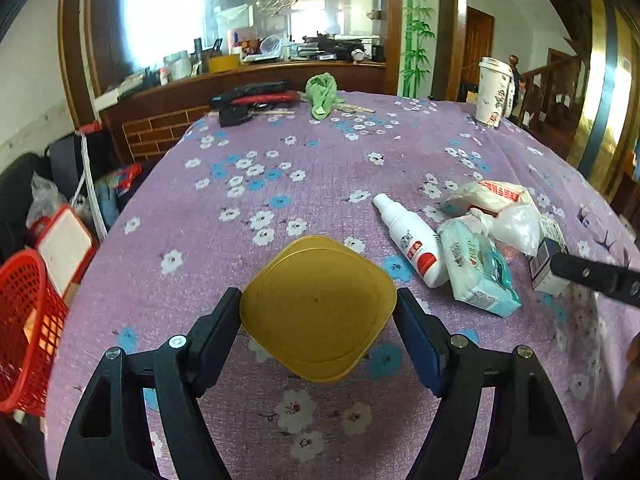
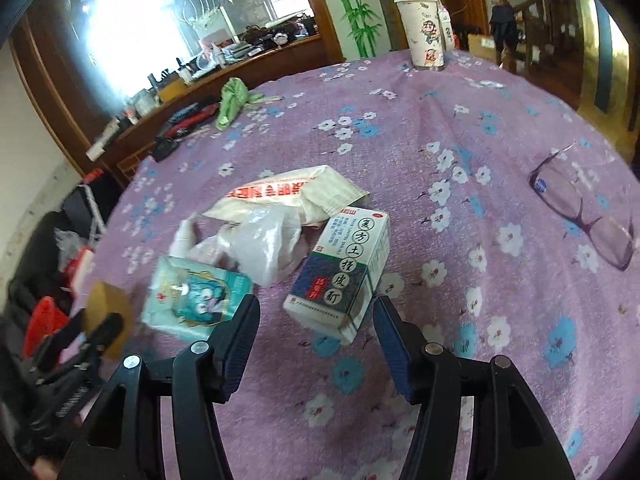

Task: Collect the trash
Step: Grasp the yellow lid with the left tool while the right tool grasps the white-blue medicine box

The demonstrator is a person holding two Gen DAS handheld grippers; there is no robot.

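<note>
My left gripper [image 1: 318, 298] is shut on a yellow squarish tub [image 1: 318, 312], its pads pressing on both sides just above the purple flowered tablecloth [image 1: 280, 160]. To its right lie a white spray bottle [image 1: 412, 240], a teal tissue packet [image 1: 480, 272], a clear plastic bag [image 1: 516, 224] and a white wrapper with red print [image 1: 492, 196]. In the right wrist view my right gripper [image 2: 316, 308] stands open, with the near corner of a blue-and-white medicine box [image 2: 340, 276] between its fingertips, and I see no firm press.
A red mesh basket [image 1: 24, 320] stands off the table's left edge. A lidded paper cup [image 1: 492, 92], a green cloth [image 1: 322, 92] and black and red items [image 1: 252, 96] sit at the far side. Purple-framed glasses [image 2: 584, 216] lie at the right.
</note>
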